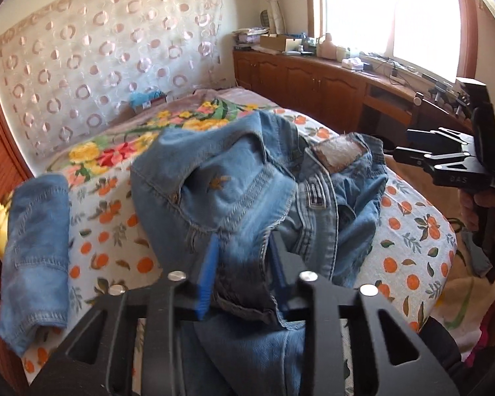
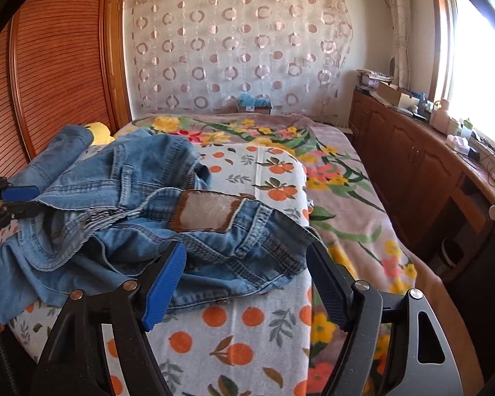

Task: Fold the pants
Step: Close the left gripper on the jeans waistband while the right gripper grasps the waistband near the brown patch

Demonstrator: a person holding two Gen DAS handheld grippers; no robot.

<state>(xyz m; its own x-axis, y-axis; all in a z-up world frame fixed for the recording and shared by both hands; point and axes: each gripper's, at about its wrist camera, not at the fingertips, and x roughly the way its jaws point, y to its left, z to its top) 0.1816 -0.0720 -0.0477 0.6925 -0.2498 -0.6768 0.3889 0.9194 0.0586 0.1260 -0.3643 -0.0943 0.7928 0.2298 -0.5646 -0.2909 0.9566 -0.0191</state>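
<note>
The crumpled blue denim pants (image 2: 142, 217) are lying in a heap on the orange-printed white sheet (image 2: 234, 336) spread over the near end of the bed, with their brown-edged waistband patch (image 2: 209, 213) facing up. No fold is showing yet, so the work is looking like the opening step: gathering the waist before spreading the garment flat.

The left tool (image 1: 244, 257) is pinching a bunched fold of denim between its blue pads, its jaws drawn narrow on the cloth. The right tool (image 2: 247, 283) is standing wide, its jaws straddling the waistband edge with the pads not pressing on it.

The next move is probably calling for the right tool to close on the waistband, then both to lift and pull apart so the legs hang straight.

The long axis is hard to read in the heap; the waist is pointing toward the right tool, one leg (image 1: 33, 247) trailing off to the left.
</note>
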